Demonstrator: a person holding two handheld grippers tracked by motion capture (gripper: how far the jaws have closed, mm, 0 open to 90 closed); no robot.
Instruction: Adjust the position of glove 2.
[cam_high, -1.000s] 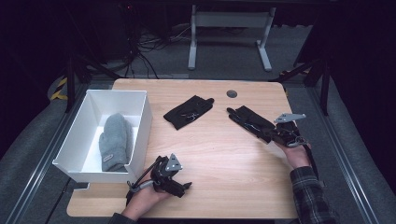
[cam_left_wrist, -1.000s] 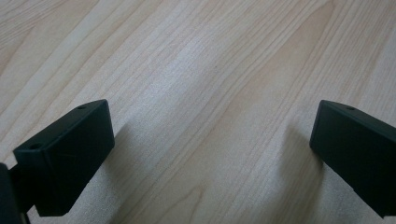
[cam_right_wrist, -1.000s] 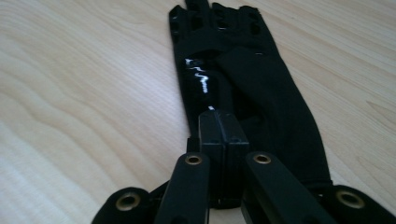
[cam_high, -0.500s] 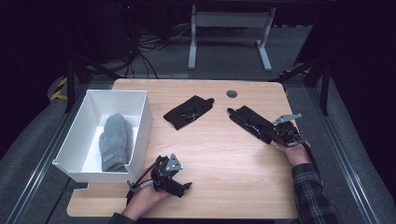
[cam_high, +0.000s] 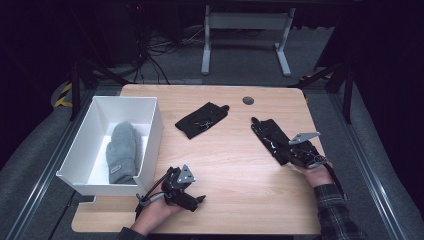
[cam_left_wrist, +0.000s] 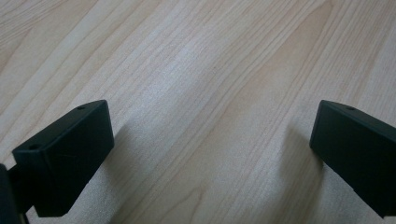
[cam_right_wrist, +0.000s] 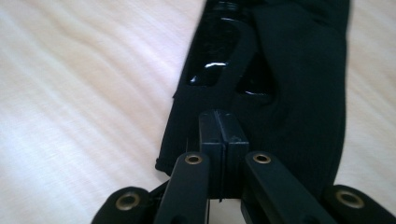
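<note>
The right gripper (cam_high: 292, 155), jaws pressed together, is laid on the near end of the right black glove (cam_high: 271, 137); the left gripper (cam_high: 192, 200) is held spread over bare table (cam_high: 235, 175).

Left black two-jaw gripper (cam_high: 192, 199) rests low at the near edge, jaws spread wide. Right black two-jaw gripper (cam_high: 289, 154) points away from the person, jaws pressed together.

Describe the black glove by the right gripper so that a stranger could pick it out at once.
Start at the wooden table, then go to its right half, away from the white bin. The glove lies there flat and stretched long, with the shut right gripper at its near end. The other black glove lies mid-table with no gripper near it, and the grey mitten lies in the bin.
</note>
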